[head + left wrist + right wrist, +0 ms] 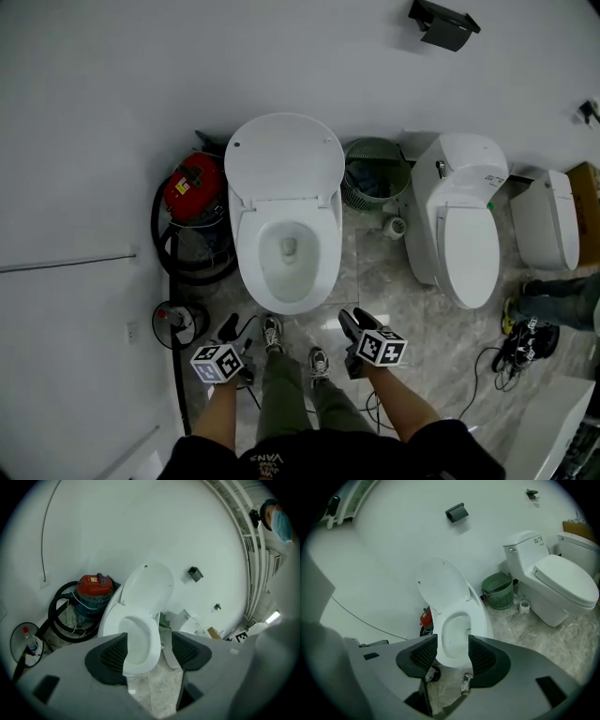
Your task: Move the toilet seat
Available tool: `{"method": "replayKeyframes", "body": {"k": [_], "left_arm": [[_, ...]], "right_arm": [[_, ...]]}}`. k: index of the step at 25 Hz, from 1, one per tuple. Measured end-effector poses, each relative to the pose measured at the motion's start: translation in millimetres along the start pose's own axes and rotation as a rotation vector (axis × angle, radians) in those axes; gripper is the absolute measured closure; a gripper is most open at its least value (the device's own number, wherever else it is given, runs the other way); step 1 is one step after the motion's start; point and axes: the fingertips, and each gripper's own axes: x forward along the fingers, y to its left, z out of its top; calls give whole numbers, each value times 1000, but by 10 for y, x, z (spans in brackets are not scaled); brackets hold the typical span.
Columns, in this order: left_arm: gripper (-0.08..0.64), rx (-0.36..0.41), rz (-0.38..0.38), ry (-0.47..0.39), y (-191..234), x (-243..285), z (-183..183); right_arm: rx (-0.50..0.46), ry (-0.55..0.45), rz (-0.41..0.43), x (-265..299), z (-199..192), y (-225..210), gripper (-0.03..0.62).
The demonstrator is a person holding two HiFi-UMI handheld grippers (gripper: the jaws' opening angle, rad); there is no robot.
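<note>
Both pairs of jaws stood apart with nothing between the pads. The left gripper (149, 651) framed only the distant front of the bowl, and the right gripper (452, 656) showed the same, with floor and a shoe (466, 683) below.

In the head view the left gripper (230, 342) and right gripper (358, 323) hung low on either side of the person's legs. They were short of the toilet (251, 272) and touched none of it. Holding them there, open and aimed at the bowl, read as readiness to reach in rather than a grip under way.

The toilet seat (323, 251) appeared to lie flat on the bowl as the white ring around the opening, though ring and rim were hard to separate. Its lid (284, 155) stood raised and leaned back towards the wall, probably what kept it up. The seat's front edge was the part nearest both grippers and clear of the hinges, so it looked the natural place to take hold.

A red vacuum cleaner (192, 183) with a black hose (169, 253) crowded the toilet's left side. A green basket (375, 173) sat just beside its right, between it and a second toilet (464, 225) that was closed. That crowding favoured a straight approach from the front. By these signs the task had not yet begun.
</note>
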Motion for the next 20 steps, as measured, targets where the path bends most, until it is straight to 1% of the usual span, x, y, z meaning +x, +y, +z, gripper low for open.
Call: {"method": "replayKeyframes", "body": {"k": [4,10,16,20], "left_arm": [[255,-27,17,60,327,299,-157],[238,-77,40,135,708,715,-449],[225,-116,45,167,1070,1121,-708],[218,-146,52,176,1241,1324,-818]], "right_arm": [[62,64,-39,429,-269,-203,382],[212,79,-82,909,-548,-514,356],[297,82,-121,1251,-752,-814,336],[335,75,-121,1427,-842,-928,322]]}}
